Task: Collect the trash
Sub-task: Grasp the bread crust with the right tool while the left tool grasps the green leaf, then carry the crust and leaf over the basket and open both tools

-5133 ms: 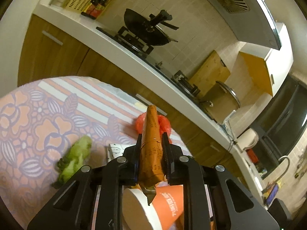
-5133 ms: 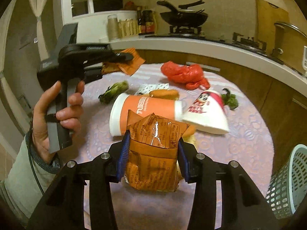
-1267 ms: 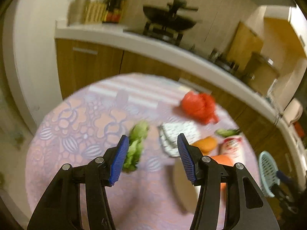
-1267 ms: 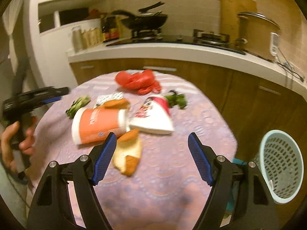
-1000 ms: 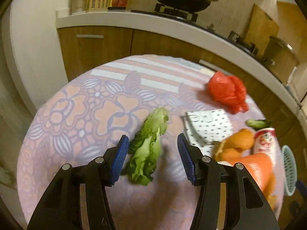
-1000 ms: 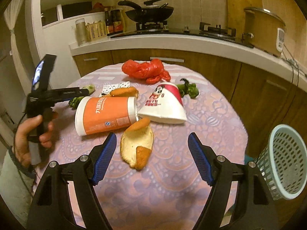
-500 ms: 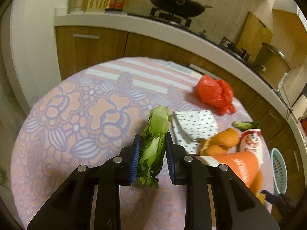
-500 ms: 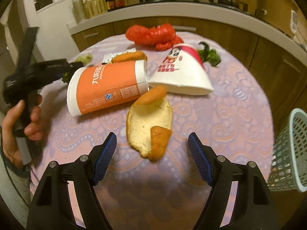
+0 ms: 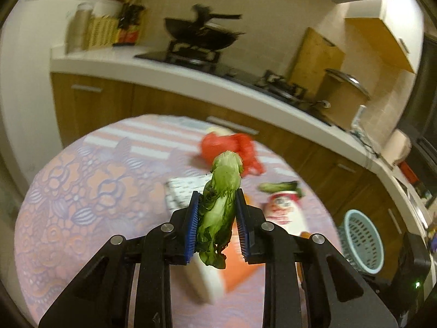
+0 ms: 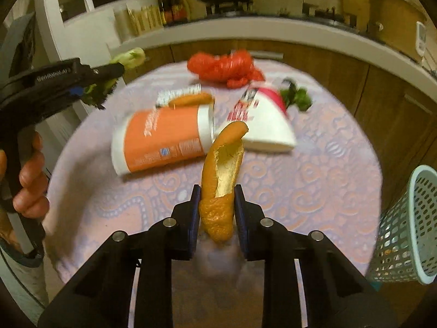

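**Both grippers loaded above the round tabletop**

At the left of the scene, the left gripper (image 9: 217, 218) has its fingers nearly together, clamped on a lettuce leaf (image 9: 220, 205) lifted clear of the tabletop (image 9: 71, 191); the leaf's lower end hangs free below the pads. Centre: the right gripper (image 10: 215, 213), whose fingers have just been closing, pinches an orange peel (image 10: 222, 180) by its near end, the far end curling up in front of an orange cup (image 10: 161, 142) lying on its side. Beside that cup lie a white-and-red cup (image 10: 266, 120), a red plastic bag (image 10: 224, 68), a second peel (image 10: 191, 99) and a patterned wrapper (image 9: 183, 188). Far right, off the tabletop's edge, stands the pale blue basket (image 10: 409, 229).

Risk, as judged: the limp leaf could tear or slip during a swing toward the basket; the peel, held only at one end, could pivot out and fall short of the rim.

Writing: print on both cups is blurred and unreadable; lettering on the left gripper's body cannot be made out either.
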Demonstrator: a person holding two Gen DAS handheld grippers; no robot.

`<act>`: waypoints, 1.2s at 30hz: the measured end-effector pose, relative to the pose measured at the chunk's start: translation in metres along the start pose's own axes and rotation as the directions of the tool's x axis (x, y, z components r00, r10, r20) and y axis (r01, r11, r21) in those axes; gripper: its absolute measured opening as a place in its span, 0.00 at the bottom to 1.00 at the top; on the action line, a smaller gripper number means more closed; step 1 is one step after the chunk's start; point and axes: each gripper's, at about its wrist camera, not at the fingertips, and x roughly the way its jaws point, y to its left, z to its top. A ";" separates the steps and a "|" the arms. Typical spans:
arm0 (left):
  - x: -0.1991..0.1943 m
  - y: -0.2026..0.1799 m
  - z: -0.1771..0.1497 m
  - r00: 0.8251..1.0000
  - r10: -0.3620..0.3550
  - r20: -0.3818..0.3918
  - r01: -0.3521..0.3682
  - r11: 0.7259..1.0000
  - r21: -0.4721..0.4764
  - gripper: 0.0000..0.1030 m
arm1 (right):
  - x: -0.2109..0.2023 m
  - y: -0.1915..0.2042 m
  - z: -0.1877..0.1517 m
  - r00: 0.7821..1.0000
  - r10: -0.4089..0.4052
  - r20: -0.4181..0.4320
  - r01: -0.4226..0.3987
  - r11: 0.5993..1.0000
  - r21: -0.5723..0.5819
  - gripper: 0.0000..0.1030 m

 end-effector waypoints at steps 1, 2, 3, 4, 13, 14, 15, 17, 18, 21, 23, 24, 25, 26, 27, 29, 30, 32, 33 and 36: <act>-0.003 -0.009 0.001 1.000 -0.011 0.006 0.011 1.000 0.011 0.23 | -0.006 -0.002 0.002 1.000 -0.001 0.016 0.001 1.000 0.001 0.20; -0.004 -0.014 0.002 1.000 -0.022 0.009 0.022 1.000 0.017 0.23 | -0.014 -0.005 0.003 0.999 -0.005 0.034 0.005 1.000 0.005 0.20; -0.007 -0.022 0.002 0.999 -0.043 0.013 0.042 0.999 0.024 0.23 | -0.020 -0.010 0.004 0.999 -0.008 0.050 0.007 1.000 0.013 0.20; -0.008 -0.030 0.003 0.998 -0.059 0.014 0.059 0.998 0.030 0.23 | -0.025 -0.013 0.005 0.998 -0.010 0.060 0.009 1.000 0.019 0.20; 0.001 -0.106 -0.003 0.974 -0.226 -0.025 0.227 0.969 0.092 0.23 | -0.074 -0.078 0.009 0.981 -0.106 0.161 0.085 0.987 0.137 0.20; 0.004 -0.113 -0.004 0.970 -0.242 -0.032 0.244 0.965 0.094 0.23 | -0.081 -0.089 0.009 0.977 -0.129 0.171 0.103 0.983 0.154 0.20; 0.007 -0.123 -0.005 0.965 -0.260 -0.041 0.263 0.960 0.098 0.23 | -0.086 -0.096 0.008 0.973 -0.148 0.179 0.118 0.979 0.166 0.20; 0.014 -0.142 -0.007 0.955 -0.291 -0.058 0.296 0.949 0.107 0.23 | -0.099 -0.117 0.006 0.962 -0.191 0.197 0.151 0.968 0.201 0.20; 0.019 -0.154 -0.009 0.950 -0.305 -0.068 0.311 0.943 0.116 0.23 | -0.103 -0.123 0.005 0.958 -0.204 0.202 0.160 0.964 0.213 0.20; 0.030 -0.188 -0.014 0.935 -0.341 -0.092 0.352 0.925 0.145 0.23 | -0.120 -0.154 -0.002 0.938 -0.271 0.215 0.213 0.942 0.261 0.20; 0.038 -0.210 -0.018 0.927 -0.359 -0.113 0.374 0.913 0.166 0.23 | -0.129 -0.172 -0.007 0.926 -0.309 0.216 0.242 0.927 0.288 0.20; 0.043 -0.223 -0.021 0.921 -0.369 -0.125 0.387 0.905 0.178 0.23 | -0.133 -0.179 -0.011 0.921 -0.324 0.215 0.253 0.919 0.301 0.20; 0.049 -0.237 -0.024 0.915 -0.380 -0.138 0.401 0.896 0.190 0.23 | -0.137 -0.190 -0.014 0.915 -0.343 0.214 0.266 0.910 0.319 0.20; 0.053 -0.248 -0.026 0.909 -0.389 -0.150 0.413 0.889 0.198 0.23 | -0.139 -0.197 -0.016 0.911 -0.353 0.211 0.273 0.903 0.330 0.20; 0.056 -0.254 -0.027 0.905 -0.395 -0.157 0.421 0.884 0.203 0.23 | -0.142 -0.206 -0.020 0.908 -0.365 0.208 0.281 0.896 0.343 0.20; 0.067 -0.275 -0.033 0.892 -0.412 -0.184 0.445 0.869 0.215 0.23 | -0.146 -0.222 -0.028 0.899 -0.390 0.199 0.301 0.880 0.368 0.20; 0.072 -0.283 -0.035 0.888 -0.417 -0.195 0.454 0.864 0.218 0.23 | -0.148 -0.230 -0.031 0.894 -0.404 0.194 0.311 0.871 0.380 0.20; 0.085 -0.303 -0.044 0.879 -0.421 -0.225 0.468 0.853 0.231 0.23 | -0.150 -0.246 -0.039 0.886 -0.427 0.180 0.328 0.852 0.408 0.20; 0.090 -0.311 -0.048 0.875 -0.420 -0.240 0.472 0.850 0.235 0.23 | -0.151 -0.256 -0.044 0.885 -0.434 0.170 0.332 0.843 0.424 0.20; 0.114 -0.336 -0.062 0.851 -0.425 -0.309 0.500 0.835 0.228 0.23 | -0.150 -0.287 -0.057 0.887 -0.444 0.124 0.340 0.811 0.476 0.20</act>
